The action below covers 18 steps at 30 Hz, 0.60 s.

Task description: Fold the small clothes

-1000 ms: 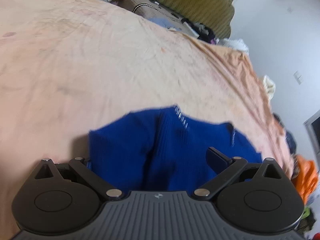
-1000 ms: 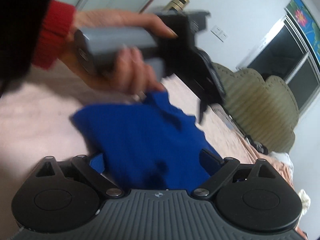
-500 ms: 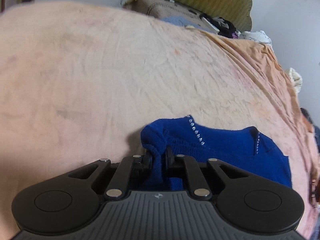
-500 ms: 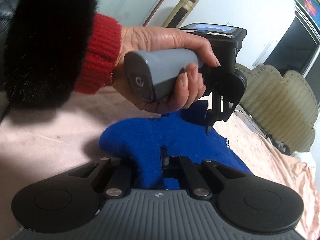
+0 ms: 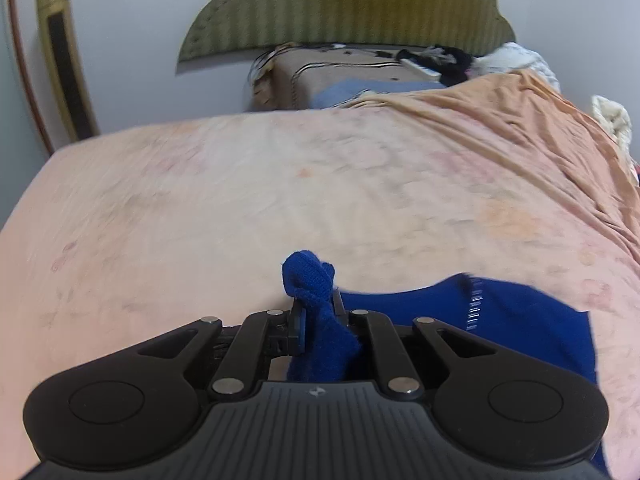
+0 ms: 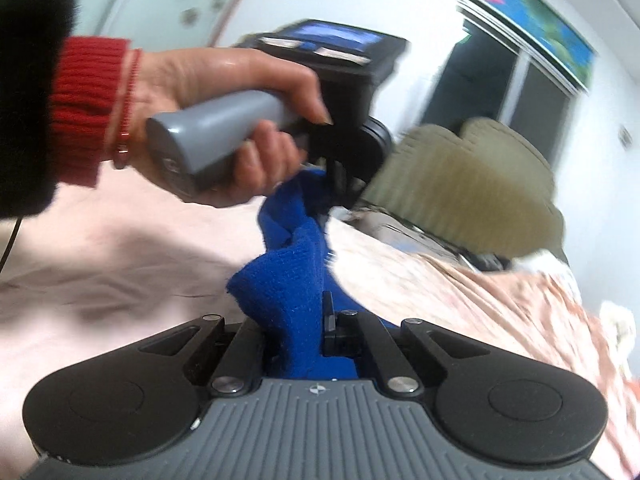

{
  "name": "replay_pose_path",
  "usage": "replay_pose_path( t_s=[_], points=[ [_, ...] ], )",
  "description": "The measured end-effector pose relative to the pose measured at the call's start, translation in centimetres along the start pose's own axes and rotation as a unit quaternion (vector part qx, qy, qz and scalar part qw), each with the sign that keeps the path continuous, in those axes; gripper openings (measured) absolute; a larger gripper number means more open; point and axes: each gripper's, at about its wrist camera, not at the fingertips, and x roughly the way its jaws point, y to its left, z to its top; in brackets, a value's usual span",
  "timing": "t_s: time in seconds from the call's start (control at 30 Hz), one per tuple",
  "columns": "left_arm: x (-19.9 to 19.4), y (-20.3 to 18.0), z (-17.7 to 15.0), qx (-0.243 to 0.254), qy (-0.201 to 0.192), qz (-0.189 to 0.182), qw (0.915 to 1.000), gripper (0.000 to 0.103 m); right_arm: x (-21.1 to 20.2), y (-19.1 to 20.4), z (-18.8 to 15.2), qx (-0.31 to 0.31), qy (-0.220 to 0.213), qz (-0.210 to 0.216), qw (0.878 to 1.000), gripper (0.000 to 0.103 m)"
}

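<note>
A small blue knit sweater [image 5: 500, 320] with a line of silver studs hangs between both grippers above the peach bedsheet [image 5: 280, 184]. My left gripper [image 5: 316, 308] is shut on a bunched edge of it; the cloth pokes up past the fingertips. My right gripper [image 6: 304, 312] is shut on another edge of the sweater [image 6: 292, 280]. In the right wrist view the left gripper [image 6: 336, 188], held by a hand in a red cuff, pinches the cloth a short way ahead. The sweater stretches between the two.
A green padded headboard [image 5: 348, 4] stands at the far end of the bed. A brown box and dark clutter [image 5: 440, 60] lie in front of it. A gold standing unit [image 5: 64, 56] is at the far left. Windows [image 6: 500, 80] are at the right.
Both grippers went from open over the flat sweater to shut on its edges. They have since lifted the sweater off the sheet, and both views have tilted up toward the headboard.
</note>
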Motion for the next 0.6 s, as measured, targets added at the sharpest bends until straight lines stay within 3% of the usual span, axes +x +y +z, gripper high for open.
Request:
replay_pose_path(
  t_s=[0.17, 0.33, 0.43, 0.6],
  points=[
    [0.2, -7.4, 0.5, 0.047, -0.009, -0.001, 0.9989, 0.010, -1.7, -6.0, -2.4, 0.080, 0.015, -0.027, 0.996, 0.004],
    [2.9, -15.1, -0.6, 0.110, -0.007, 0.007, 0.9939, 0.010, -2.4, -10.7, -6.0, 0.153, 0.040, -0.048, 0.986, 0.004],
    [5.1, -19.3, -2.0, 0.152, -0.002, 0.016, 0.9882, 0.010, -2.5, -13.2, -8.0, 0.216, 0.056, -0.048, 0.974, 0.004],
    [7.0, -23.8, -3.6, 0.208, -0.011, 0.026, 0.9778, 0.007, -3.1, -15.6, -12.3, 0.333, 0.088, -0.030, 0.938, 0.004]
  ],
)
